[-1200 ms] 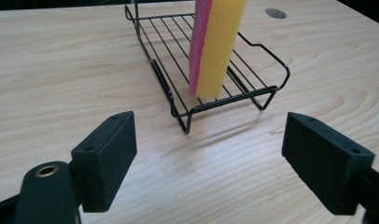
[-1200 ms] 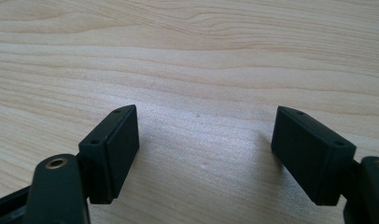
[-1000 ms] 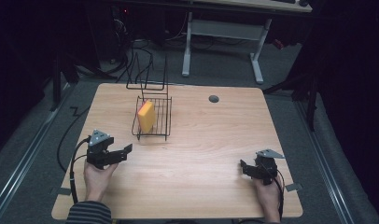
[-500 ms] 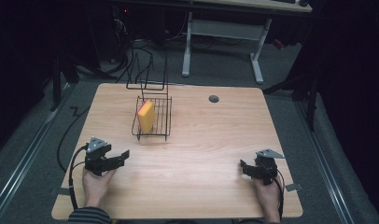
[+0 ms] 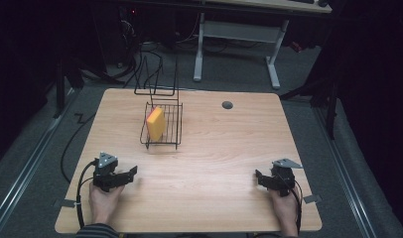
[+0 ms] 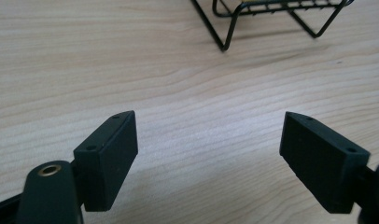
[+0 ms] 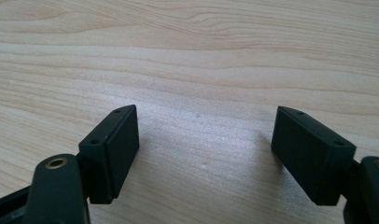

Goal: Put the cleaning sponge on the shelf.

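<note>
A black wire rack [image 5: 162, 130] stands left of the table's middle with a yellow-orange sponge [image 5: 156, 123] upright in it. My left gripper [image 5: 126, 176] rests low at the front left of the wooden table [image 5: 224, 148], open, with nothing between its jaws. In the left gripper view the gripper [image 6: 208, 140] stands open above bare wood, and the rack's feet [image 6: 271, 18] show at the top. My right gripper [image 5: 261, 177] lies at the front right, open too. Between its spread jaws, my right gripper [image 7: 206, 140] holds nothing over the plain wood.
A round grey grommet [image 5: 227, 104] sits near the table's far edge. Behind the rack stands a taller black wire frame [image 5: 160, 74]. Cables trail from both grippers over the front edge. A white desk frame [image 5: 239, 39] stands on the floor beyond the table.
My left gripper has drawn back toward the front edge of the table. The right gripper has stayed where it was.
</note>
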`<state>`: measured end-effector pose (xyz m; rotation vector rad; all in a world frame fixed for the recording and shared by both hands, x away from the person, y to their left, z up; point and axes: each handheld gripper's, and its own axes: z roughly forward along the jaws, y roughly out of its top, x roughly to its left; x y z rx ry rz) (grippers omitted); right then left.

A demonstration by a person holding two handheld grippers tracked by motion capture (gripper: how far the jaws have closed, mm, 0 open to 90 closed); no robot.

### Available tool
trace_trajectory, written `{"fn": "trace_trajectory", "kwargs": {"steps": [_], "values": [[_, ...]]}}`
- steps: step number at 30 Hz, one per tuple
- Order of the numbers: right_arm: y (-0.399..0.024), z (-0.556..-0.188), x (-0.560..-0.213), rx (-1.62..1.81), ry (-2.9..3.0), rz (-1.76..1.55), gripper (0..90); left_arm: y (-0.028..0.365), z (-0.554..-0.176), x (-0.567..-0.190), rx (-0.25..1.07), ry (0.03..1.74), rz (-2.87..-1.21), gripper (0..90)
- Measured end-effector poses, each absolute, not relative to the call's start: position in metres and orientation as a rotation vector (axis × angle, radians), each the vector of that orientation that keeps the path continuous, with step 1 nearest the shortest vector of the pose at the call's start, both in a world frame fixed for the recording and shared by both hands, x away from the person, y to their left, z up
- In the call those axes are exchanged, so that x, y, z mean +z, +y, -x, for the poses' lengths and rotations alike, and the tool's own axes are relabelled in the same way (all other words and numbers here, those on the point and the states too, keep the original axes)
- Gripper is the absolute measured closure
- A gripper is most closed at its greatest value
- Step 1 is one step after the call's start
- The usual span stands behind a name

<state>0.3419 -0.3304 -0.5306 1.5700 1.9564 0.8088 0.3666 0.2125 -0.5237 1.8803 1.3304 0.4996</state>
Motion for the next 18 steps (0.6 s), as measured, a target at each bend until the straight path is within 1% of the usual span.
{"fn": "trace_trajectory", "kwargs": {"steps": [6, 11, 13, 18], "values": [[-0.330, -0.342, -0.531, 0.809, 1.956, -1.570, 23.5, 0.210, -0.367, -0.536, 0.544, 1.360, -1.920, 20.0], [-0.330, -0.342, -0.531, 0.809, 1.956, -1.570, 23.5, 0.205, -0.368, -0.537, 0.592, 1.364, -1.969, 20.7], [-0.330, -0.342, -0.531, 0.808, 1.956, -1.570, 23.5, 0.205, -0.368, -0.537, 0.587, 1.361, -1.967, 22.0], [-0.330, -0.342, -0.531, 0.811, 1.954, -1.569, 23.5, 0.205, -0.368, -0.537, 0.581, 1.358, -1.967, 21.5]]}}
